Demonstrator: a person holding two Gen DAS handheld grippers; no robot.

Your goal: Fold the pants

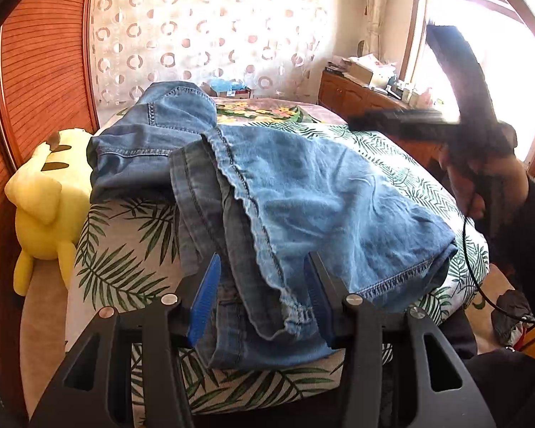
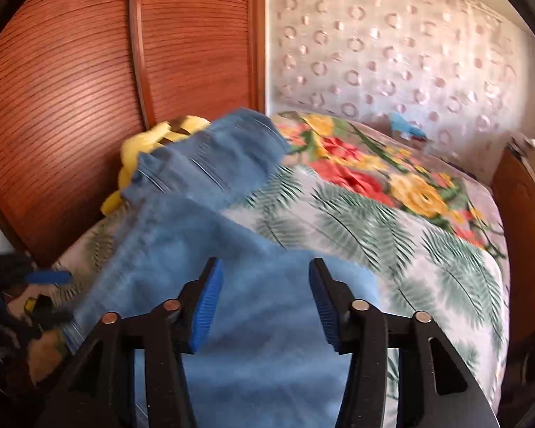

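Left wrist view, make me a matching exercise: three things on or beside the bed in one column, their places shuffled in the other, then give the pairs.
Things:
1. jeans
2. yellow plush toy
3. flowered blanket

Places:
A. far end of the bed
B. off the bed's left edge, by the wooden door
C. spread across the leaf-print sheet, right ahead of the open left claw

Pairs: 1-C, 2-B, 3-A
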